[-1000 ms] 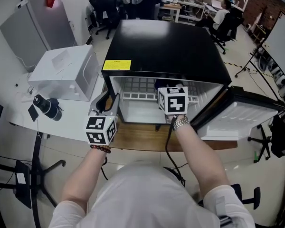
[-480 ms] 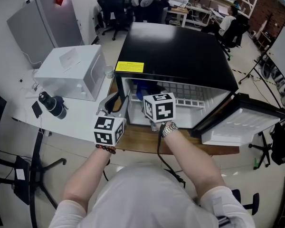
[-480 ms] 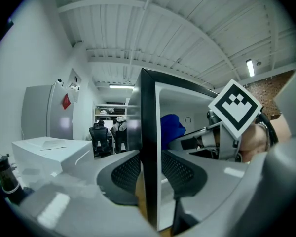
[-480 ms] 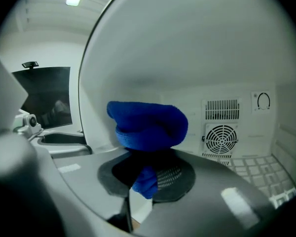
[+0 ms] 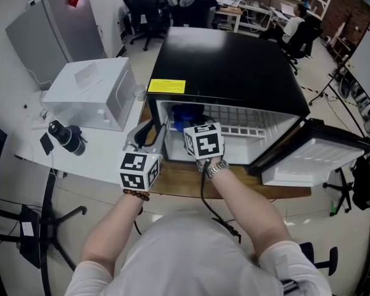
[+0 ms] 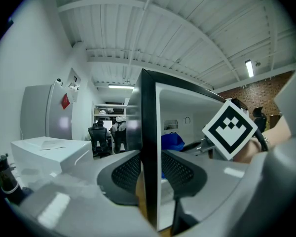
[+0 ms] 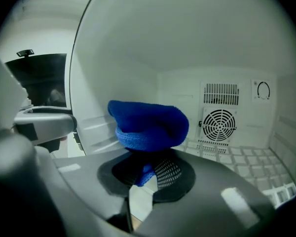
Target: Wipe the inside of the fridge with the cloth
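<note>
The black mini fridge [image 5: 228, 60] stands open on a wooden table. My right gripper [image 7: 148, 174] is shut on the blue cloth [image 7: 148, 125], which bunches up over its jaws. It holds the cloth [image 5: 184, 115] inside the fridge, close to the white left inner wall [image 7: 113, 68]. My left gripper [image 6: 150, 169] is shut on the front edge of the fridge's left side wall [image 6: 149, 122], one pad on each side. In the head view the left gripper [image 5: 147, 134] sits at the fridge's front left corner. The right gripper [image 5: 191, 127] reaches in beside it.
The fridge door [image 5: 308, 156] hangs open to the right. A wire shelf [image 5: 246, 130] and a round fan grille [image 7: 219, 124] are inside. A white box-shaped appliance [image 5: 89, 94] and a black device [image 5: 65, 135] sit on the white table at the left.
My right gripper has carried the blue cloth leftward across the fridge's inside, from the middle to the left wall. The left gripper has kept its hold on the side wall.
</note>
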Demonstrator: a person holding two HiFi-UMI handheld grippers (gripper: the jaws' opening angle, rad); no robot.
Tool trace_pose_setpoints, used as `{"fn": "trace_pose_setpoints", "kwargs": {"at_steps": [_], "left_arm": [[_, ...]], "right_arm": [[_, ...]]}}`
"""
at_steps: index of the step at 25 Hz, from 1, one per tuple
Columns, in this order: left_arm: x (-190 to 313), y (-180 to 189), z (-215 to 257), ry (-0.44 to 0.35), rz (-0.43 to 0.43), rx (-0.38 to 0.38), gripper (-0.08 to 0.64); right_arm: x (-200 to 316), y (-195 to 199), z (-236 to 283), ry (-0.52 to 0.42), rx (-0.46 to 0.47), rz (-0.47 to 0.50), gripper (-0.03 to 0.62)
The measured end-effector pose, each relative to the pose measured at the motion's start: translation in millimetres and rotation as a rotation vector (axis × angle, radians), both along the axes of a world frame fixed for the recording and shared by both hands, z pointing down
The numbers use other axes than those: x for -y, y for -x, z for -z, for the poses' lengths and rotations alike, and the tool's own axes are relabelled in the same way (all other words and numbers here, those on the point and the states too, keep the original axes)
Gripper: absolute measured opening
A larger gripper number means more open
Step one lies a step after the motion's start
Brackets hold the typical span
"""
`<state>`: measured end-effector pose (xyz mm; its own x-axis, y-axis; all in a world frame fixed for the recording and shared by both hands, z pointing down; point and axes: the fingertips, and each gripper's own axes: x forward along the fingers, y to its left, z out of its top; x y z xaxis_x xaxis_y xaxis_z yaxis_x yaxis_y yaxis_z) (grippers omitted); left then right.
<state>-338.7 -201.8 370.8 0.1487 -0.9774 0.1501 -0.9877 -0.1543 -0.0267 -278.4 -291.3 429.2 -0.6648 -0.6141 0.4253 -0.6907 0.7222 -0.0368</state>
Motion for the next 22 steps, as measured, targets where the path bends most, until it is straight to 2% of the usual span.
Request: {"fn": "trace_pose_setpoints", "kwargs": {"at_steps": [11, 22], "left_arm": [[-1.7, 0.7, 0.9, -0.007, 0.006, -0.020, 0.120], [-10.4, 0.2, 0.1, -0.006, 0.034, -0.043, 0.103]], "right_arm": [[14.9, -59.2, 6.3, -0.053, -0.028, -0.096, 0.057], [33.2, -136.2, -2.2, -0.027, -0.036, -0.230, 0.057]]}}
